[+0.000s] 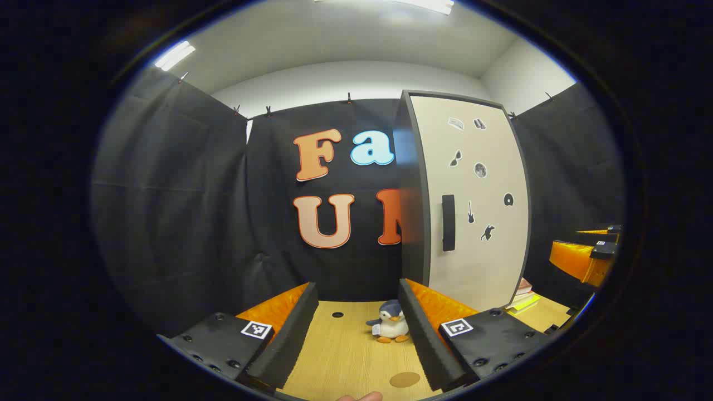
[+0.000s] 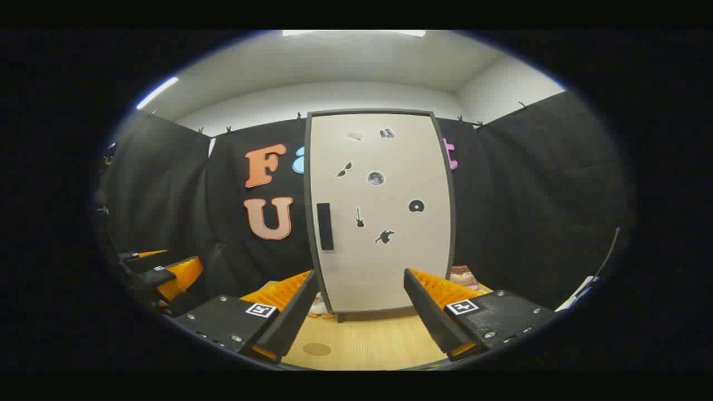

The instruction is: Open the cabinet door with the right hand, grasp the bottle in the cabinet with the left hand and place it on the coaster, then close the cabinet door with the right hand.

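Cabinet (image 2: 384, 223): tall, light-faced w/ dark frame, stands upright centre of right gripper view, at the far side of the wooden table (image 2: 367, 345); in left gripper view it sits right of centre, seen at an angle w/ its dark side panel showing. Cabinet door (image 1: 473, 206): shut, flush in frame; small dark stickers scattered over its face. Door handle (image 2: 325, 226): dark vertical bar, on the door's left edge, mid-height. Coaster (image 1: 404, 379): round, brownish, flat on table, bottom centre of left gripper view, just left of that gripper's right-hand finger; also lower left of centre in right gripper view, near the left-hand finger. Bottle: presumably behind the shut door, can't confirm. Left gripper (image 1: 356, 334): bottom of its own view, fingers wide apart, holding nothing; also at far left edge of right gripper view, dim. Right gripper (image 2: 359, 314): bottom of its own view, fingers wide apart, nothing between them, facing the door front, apart from the handle; part of it at far right edge of left gripper view. Penguin plush (image 1: 391, 322): small, upright on table, beside cabinet's lower left corner. Books (image 1: 522, 298): short stack, lower right of left gripper view, beside cabinet base. Fingertip (image 1: 362, 396): bottom edge of left gripper view.
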`<state>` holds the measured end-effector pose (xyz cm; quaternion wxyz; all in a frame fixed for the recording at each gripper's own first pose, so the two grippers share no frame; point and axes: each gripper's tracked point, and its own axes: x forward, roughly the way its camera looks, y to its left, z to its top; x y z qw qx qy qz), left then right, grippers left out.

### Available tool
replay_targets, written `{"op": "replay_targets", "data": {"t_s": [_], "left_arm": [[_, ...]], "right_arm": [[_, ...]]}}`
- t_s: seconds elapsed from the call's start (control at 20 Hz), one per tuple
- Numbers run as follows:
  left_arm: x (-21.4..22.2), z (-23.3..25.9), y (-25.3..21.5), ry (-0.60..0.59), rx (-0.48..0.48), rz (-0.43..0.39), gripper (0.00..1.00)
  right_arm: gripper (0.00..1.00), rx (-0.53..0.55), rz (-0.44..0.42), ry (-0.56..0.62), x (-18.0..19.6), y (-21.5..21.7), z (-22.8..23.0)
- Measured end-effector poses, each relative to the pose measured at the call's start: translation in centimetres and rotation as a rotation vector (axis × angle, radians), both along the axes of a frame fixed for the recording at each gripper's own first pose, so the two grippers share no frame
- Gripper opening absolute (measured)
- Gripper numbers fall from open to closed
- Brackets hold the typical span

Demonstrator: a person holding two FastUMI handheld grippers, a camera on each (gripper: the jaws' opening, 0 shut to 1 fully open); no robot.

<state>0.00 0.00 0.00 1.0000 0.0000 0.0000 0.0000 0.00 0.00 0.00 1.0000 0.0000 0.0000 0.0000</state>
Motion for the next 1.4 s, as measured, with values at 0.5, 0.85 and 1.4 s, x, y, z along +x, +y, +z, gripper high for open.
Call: {"op": "replay_targets", "data": {"t_s": [0.5,0.85,1.4], "left_arm": [[-0.5,-0.3,0.1,0.006,-0.012,0.015,0.94],[-0.5,-0.4,0.5,0.005,-0.006,0.024,0.94],[0.6,-0.9,1.9,0.002,-0.013,0.022,0.94]], "right_arm": [[0.95,0.001,0.017,-0.012,-0.3,0.1,0.8],[0.95,0.013,0.014,-0.013,-0.1,0.0,0.9],[0.95,0.005,0.052,-0.027,3.2,3.3,1.6]]}}
